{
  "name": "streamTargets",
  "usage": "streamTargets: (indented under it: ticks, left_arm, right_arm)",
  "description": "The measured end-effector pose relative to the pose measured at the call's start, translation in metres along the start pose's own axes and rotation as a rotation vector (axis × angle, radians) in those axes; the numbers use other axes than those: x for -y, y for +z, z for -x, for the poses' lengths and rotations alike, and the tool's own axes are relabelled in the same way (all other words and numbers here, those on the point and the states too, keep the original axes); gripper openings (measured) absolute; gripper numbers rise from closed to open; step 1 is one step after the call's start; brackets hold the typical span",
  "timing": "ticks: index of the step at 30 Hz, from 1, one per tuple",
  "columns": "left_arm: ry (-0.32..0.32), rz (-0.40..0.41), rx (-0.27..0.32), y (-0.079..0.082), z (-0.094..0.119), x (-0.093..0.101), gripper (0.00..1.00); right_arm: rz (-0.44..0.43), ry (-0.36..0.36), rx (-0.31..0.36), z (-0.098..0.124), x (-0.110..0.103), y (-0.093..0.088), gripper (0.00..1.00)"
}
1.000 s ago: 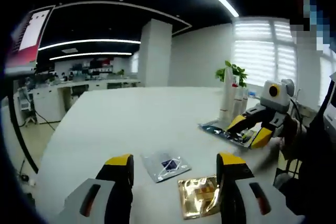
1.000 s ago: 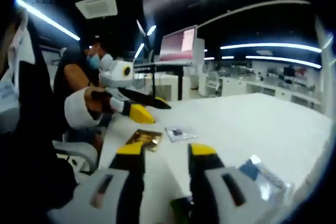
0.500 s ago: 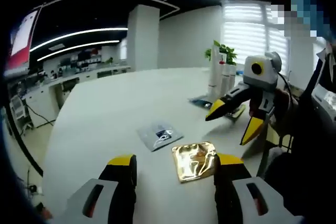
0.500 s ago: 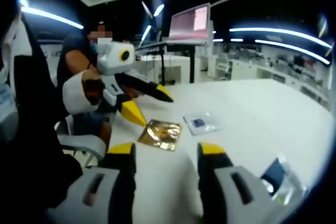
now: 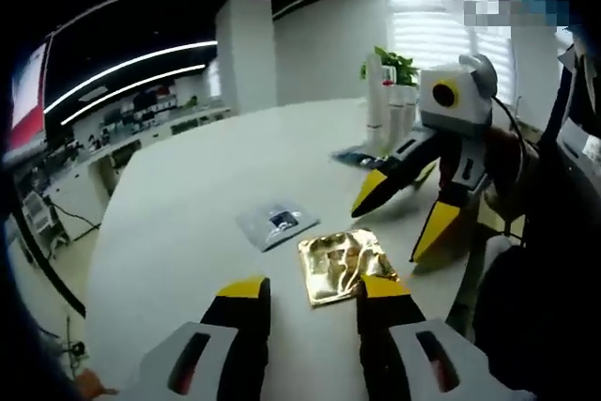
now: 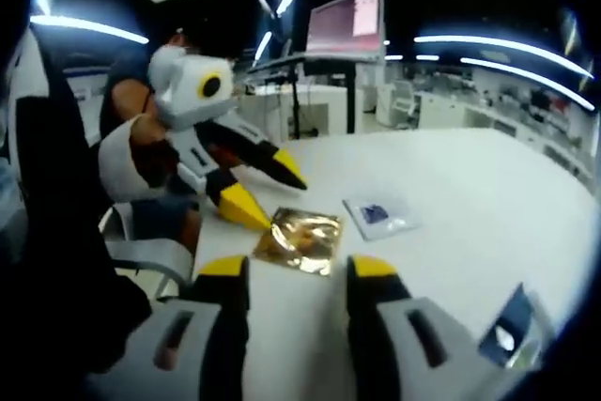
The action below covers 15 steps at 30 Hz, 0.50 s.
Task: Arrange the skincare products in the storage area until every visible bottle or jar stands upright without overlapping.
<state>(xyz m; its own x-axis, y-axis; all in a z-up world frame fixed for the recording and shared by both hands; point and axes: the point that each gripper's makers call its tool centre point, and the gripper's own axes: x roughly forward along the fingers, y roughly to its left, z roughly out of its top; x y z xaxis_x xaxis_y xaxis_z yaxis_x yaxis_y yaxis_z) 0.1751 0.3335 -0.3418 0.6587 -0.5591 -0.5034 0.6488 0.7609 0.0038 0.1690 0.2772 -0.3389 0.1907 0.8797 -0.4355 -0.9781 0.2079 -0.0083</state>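
A crumpled gold sachet (image 5: 340, 265) lies flat on the white table (image 5: 188, 204), just ahead of my left gripper (image 5: 315, 290), whose jaws are open with nothing between them. A silver sachet (image 5: 277, 224) lies a little beyond it. My right gripper (image 5: 390, 227) hangs open above the table to the right of the gold sachet. Several tall white bottles (image 5: 378, 105) stand upright at the far right. From the right gripper view, the gold sachet (image 6: 302, 239) lies ahead of my open right gripper (image 6: 296, 269), with the left gripper (image 6: 272, 199) open beside it.
A blue foil sachet (image 5: 352, 157) lies near the bottles, and also shows as the blue sachet (image 6: 507, 331) at the lower right. The silver sachet (image 6: 378, 216) lies right of the gold one. A potted plant (image 5: 394, 68) stands behind the bottles. A monitor (image 6: 343, 25) stands beyond the table.
Both grippers have closed in on the gold sachet. The right gripper has left the blue sachet and risen off the table. The left jaws stand somewhat closer together.
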Motion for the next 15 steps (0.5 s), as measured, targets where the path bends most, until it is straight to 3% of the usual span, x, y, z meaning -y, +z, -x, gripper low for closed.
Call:
streamTargets:
  ticks: [6,11,15]
  left_arm:
    - [-0.019,0.032,0.003,0.000,0.005,0.004,0.17]
    - [-0.034,0.062,0.007,0.000,0.006,0.008,0.11]
    - [-0.024,0.028,-0.048,-0.009,0.001,0.012,0.02]
  right_arm:
    - [0.010,-0.003,0.000,-0.002,0.001,0.001,0.38]
    - [0.008,0.003,0.004,-0.004,0.000,0.001,0.40]
    - [0.008,0.016,0.018,-0.005,-0.002,0.003,0.42]
